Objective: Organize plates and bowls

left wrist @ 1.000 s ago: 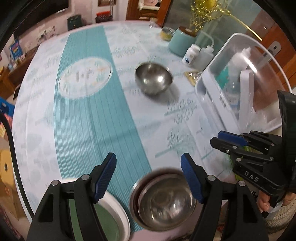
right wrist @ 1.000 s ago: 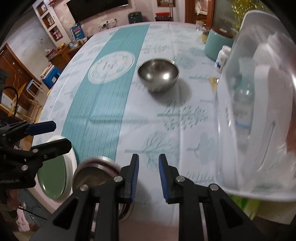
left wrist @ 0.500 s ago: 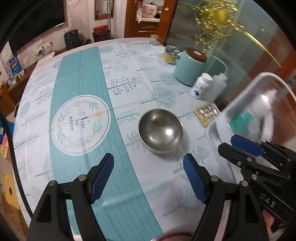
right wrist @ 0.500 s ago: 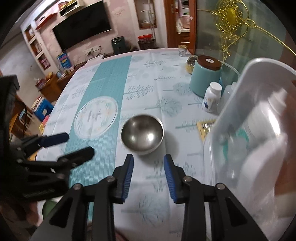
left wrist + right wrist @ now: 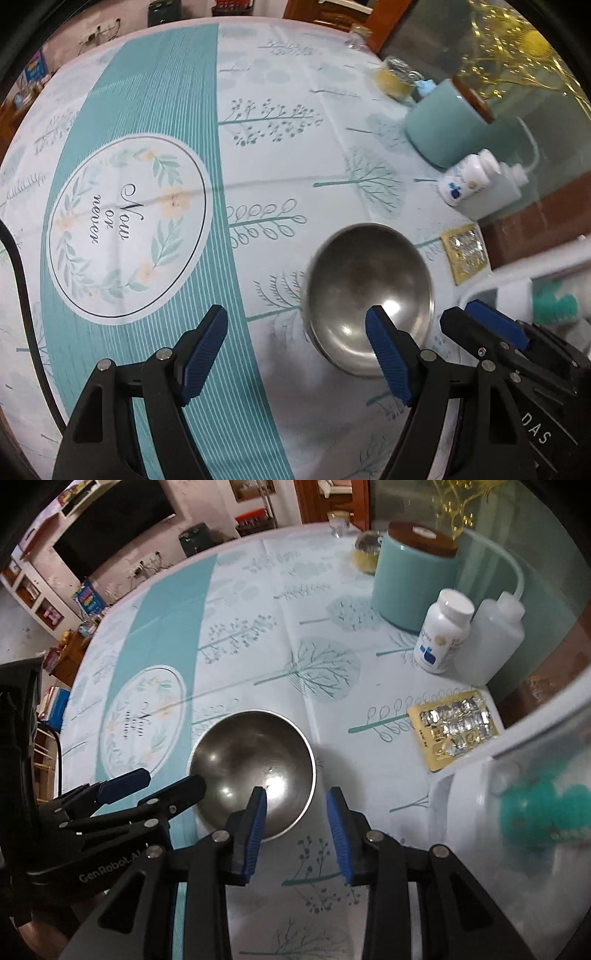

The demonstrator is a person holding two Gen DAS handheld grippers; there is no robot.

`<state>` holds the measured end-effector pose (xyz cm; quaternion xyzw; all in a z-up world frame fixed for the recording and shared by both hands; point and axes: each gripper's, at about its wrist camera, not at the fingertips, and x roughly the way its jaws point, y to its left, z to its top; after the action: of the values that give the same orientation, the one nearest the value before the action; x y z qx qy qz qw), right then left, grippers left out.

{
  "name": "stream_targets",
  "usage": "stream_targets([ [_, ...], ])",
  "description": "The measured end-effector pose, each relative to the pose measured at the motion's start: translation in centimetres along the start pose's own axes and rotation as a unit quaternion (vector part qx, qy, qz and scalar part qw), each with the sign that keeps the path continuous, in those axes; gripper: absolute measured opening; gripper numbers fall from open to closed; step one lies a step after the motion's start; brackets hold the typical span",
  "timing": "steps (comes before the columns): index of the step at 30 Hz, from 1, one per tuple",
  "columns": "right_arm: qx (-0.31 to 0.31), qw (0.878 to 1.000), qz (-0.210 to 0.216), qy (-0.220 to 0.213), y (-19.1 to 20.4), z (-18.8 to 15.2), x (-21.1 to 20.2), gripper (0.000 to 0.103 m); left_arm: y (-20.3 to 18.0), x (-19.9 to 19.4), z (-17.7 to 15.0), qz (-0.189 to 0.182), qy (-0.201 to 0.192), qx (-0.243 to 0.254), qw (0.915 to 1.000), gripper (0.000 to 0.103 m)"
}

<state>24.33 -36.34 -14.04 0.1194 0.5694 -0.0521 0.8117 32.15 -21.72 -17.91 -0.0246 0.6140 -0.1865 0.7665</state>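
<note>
A single steel bowl [image 5: 362, 273] [image 5: 251, 753] stands upright and empty on the tree-print tablecloth. In the left wrist view my left gripper [image 5: 295, 314] is open wide, its right finger over the bowl's inside and its left finger over bare cloth. My right gripper [image 5: 296, 794] is open with a narrower gap, straddling the bowl's near right rim without pressing on it. Each gripper shows in the other's view: the right gripper [image 5: 491, 321] to the bowl's right, the left gripper [image 5: 170, 779] at the bowl's left edge.
A teal canister [image 5: 413, 583], a white pill bottle [image 5: 443, 631], a squeeze bottle [image 5: 487, 642] and a gold blister pack [image 5: 454, 727] stand right of the bowl. A clear plastic box [image 5: 517, 775] fills the near right. A round printed emblem [image 5: 129, 229] lies to the left.
Both grippers moved away from the table's near edge toward the lone bowl and lower. The stacked bowl and green plate dropped out of view. The right jaws widened.
</note>
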Motion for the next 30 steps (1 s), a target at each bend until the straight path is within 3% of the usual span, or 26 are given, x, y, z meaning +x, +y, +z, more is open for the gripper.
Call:
stream_targets([
  [5,0.014,1.0,0.001,0.022,-0.6,0.6,2.2,0.034,0.5,1.9,0.5,-0.006,0.009,-0.015,0.9998,0.072],
  [7,0.018,0.999,0.001,0.03,-0.8,0.6,3.0,0.033,0.6,2.4,0.6,-0.011,0.01,-0.02,0.9997,0.066],
  [9,0.022,0.999,0.004,0.035,-1.0,0.7,3.6,0.022,0.5,2.8,0.7,-0.015,0.014,-0.021,0.9996,0.063],
  [11,0.03,0.998,0.016,0.047,-1.2,0.7,4.2,0.016,0.5,3.1,0.7,-0.02,0.02,-0.02,0.9994,0.055],
  [16,0.039,0.997,0.023,0.056,-1.5,0.5,4.7,0.008,0.3,4.0,0.5,-0.048,0.042,-0.027,0.9976,0.016],
  [22,0.028,0.998,0.018,0.055,-1.1,0.1,3.9,0.007,0.5,3.0,-0.3,-0.045,0.039,-0.021,0.998,0.013],
  [30,0.006,0.999,0.032,0.04,0.3,-1.7,0.7,0.006,0.7,-1.9,-3.2,-0.03,0.026,-0.012,0.9991,0.013],
])
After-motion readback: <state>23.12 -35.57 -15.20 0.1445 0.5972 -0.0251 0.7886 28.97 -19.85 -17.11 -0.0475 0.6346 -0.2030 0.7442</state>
